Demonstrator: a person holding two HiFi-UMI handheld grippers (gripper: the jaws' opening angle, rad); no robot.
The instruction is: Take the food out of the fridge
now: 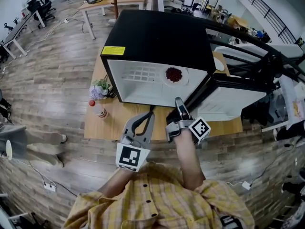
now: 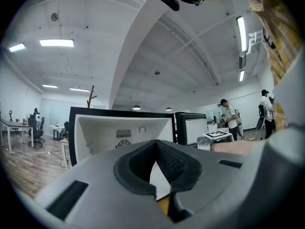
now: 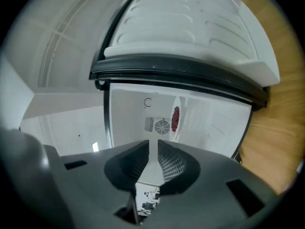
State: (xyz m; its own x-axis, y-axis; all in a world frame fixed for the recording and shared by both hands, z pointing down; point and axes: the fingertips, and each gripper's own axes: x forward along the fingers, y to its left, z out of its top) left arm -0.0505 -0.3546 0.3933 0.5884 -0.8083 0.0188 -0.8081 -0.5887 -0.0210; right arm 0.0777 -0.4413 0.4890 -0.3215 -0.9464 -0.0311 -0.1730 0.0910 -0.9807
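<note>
The approach step is in hand. The fridge (image 1: 157, 42) is set on the wooden counter (image 1: 109, 124) with its door (image 1: 238, 101) swung fully open to the right, and nothing has yet been taken out.

The food (image 1: 174, 74), a small heap of dark red pieces, is seen on a white plate (image 1: 183, 80). The plate is resting on the wire shelf (image 1: 140, 74) at the right side of the white interior.

The right tongs (image 1: 180, 104) are held just in front of the opening and aimed inward. Their jaws are parted by a narrow slit, and nothing is gripped between them. The left tongs (image 1: 147, 117) are held beside them, a little further from the opening, with the tips clenched together on nothing.

For the next move, it is judged that the right tongs must be spread wider and carried in over the shelf. The near rim of the plate should then be pinched and the plate drawn out level, so that no loose pieces are spilled.

Counted:
- One fridge, one shelf, one plate and one heap of food are seen.
- Two tongs are in use.
- One bottle (image 1: 98, 109) and one small bunch of flowers (image 1: 100, 89) are stood at the counter's left edge.
</note>
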